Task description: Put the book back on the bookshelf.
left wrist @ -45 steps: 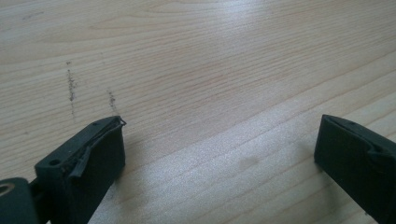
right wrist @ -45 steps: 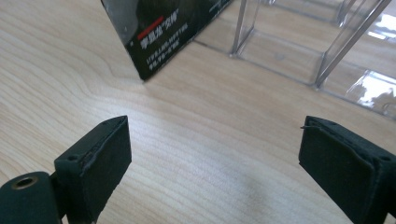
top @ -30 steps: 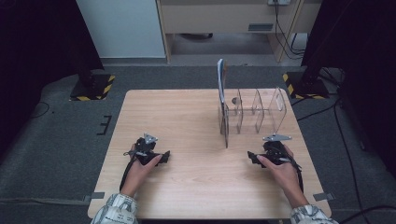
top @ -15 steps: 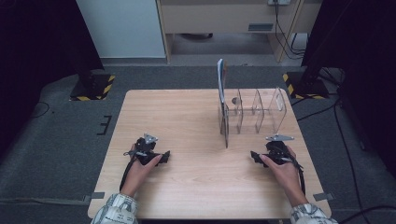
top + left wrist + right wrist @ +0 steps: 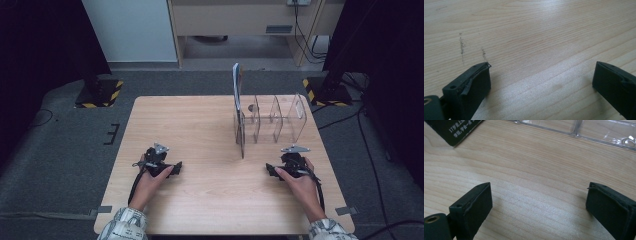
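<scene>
From above, the person is resting both hands on the table (image 5: 200, 125); the left gripper (image 5: 172, 169) and right gripper (image 5: 270, 170) are lying near the front edge, grasping nothing. The clear rack (image 5: 272, 120) is standing just beyond the right gripper, a book (image 5: 238, 95) upright in its leftmost slot. The left gripper view is showing jaws spread over bare wood. The right gripper view is showing released jaws facing the rack's base (image 5: 584, 131) and the book's dark cover (image 5: 451, 130), likely readying a reach.
</scene>
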`<control>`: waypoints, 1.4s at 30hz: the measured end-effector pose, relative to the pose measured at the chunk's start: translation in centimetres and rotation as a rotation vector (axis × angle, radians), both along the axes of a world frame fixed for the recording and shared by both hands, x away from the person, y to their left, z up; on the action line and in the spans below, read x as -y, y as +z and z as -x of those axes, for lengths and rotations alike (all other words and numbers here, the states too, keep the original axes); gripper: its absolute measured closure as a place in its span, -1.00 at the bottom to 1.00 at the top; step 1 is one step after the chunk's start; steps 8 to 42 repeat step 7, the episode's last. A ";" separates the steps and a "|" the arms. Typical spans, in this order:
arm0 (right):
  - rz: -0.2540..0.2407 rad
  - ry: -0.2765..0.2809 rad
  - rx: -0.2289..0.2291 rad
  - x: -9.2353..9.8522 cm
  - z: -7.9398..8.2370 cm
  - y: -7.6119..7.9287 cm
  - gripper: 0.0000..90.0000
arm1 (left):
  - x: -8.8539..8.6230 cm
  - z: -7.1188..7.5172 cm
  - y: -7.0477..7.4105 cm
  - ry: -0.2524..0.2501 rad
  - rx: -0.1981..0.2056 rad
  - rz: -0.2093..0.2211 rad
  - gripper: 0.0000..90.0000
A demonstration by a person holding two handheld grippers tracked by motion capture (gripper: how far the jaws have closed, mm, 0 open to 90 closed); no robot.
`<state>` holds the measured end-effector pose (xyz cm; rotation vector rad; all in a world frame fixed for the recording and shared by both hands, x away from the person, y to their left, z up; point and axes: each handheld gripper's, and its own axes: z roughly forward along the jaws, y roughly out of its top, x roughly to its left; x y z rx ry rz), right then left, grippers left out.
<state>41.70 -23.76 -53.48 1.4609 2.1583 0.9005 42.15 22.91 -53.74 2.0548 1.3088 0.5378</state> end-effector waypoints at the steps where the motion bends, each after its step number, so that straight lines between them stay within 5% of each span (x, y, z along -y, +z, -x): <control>1: 0.012 -0.001 0.004 -0.1 0.1 -0.1 -0.85 | 0.0 0.0 0.0 0.000 0.000 0.001 -0.98; 6: 0.024 0.000 0.038 -0.6 0.3 -0.5 -0.93 | 0.0 0.0 0.0 -0.004 -0.001 -0.001 -0.98; 42: 0.026 -0.001 0.037 -0.6 0.2 -0.5 -0.93 | 0.1 0.0 0.0 -0.004 -0.001 -0.001 -0.98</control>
